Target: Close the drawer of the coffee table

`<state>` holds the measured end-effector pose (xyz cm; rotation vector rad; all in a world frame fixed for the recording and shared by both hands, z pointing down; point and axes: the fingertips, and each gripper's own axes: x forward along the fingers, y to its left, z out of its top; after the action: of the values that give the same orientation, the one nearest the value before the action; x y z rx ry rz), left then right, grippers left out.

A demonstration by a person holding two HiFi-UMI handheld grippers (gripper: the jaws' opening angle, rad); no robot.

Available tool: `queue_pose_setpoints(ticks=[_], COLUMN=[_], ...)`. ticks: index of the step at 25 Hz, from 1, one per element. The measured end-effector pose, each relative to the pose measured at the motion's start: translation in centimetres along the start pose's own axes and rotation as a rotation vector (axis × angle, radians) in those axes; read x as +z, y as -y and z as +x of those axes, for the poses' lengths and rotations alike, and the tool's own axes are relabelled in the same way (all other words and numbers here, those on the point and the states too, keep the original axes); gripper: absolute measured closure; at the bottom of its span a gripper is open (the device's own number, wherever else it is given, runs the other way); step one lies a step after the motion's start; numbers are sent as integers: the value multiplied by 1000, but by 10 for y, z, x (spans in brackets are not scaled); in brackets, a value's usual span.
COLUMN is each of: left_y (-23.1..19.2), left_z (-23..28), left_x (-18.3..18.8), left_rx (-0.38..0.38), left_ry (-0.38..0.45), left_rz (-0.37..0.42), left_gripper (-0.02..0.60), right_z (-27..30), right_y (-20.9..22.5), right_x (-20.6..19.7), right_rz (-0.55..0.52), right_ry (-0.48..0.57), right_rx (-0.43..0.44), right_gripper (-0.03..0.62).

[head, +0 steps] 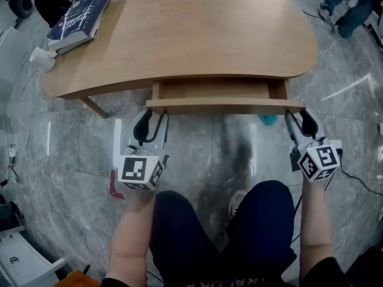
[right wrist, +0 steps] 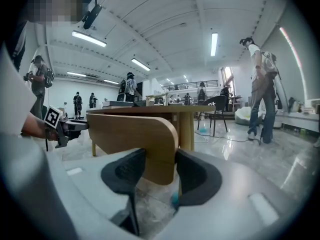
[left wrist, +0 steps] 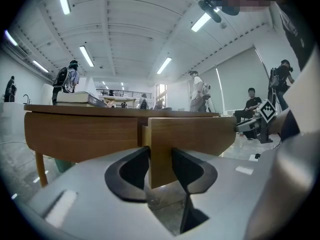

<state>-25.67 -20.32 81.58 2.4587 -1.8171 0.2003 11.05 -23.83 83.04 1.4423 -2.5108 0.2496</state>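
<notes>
The wooden coffee table (head: 197, 34) has its drawer (head: 218, 88) pulled out a short way toward me. The drawer front (head: 224, 105) is a long wooden panel. My left gripper (head: 149, 115) is at the panel's left end, and in the left gripper view (left wrist: 160, 156) that end of the panel (left wrist: 195, 134) sits between the jaws with both pads against it. My right gripper (head: 298, 117) holds the rounded right end in the same way, as the right gripper view (right wrist: 160, 161) shows with the panel (right wrist: 135, 134) pinched between its pads.
A blue book (head: 81, 14) lies on the table's far left corner. A white object with a cable (head: 40, 58) sits on the floor to the left. A small cyan thing (head: 267, 119) lies under the drawer's right end. My knees (head: 221, 232) are just behind the grippers. Several people stand in the room.
</notes>
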Motion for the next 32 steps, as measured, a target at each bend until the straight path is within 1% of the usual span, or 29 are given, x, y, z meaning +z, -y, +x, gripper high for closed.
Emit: queue_pose_setpoints(ticks=[5,13,19,32], left_y=[-6,-14,-19,-27], left_z=[14,35,43,62], left_x=[-1,1,1,2], left_rx=[22,71,104,228], left_ry=[-2,1,-6,-21], left_rz=[-25,-55,-79,-145], left_gripper=[433,439,439,445], right_z=[14,33,44,63], right_y=[7,18,22,32], right_x=[5,12,14,19], right_rz=[11,59,74,101], right_ry=[1,17,25,39], right_rx=[-21,-86,-109,-188], right_gripper=[404,405,407,410])
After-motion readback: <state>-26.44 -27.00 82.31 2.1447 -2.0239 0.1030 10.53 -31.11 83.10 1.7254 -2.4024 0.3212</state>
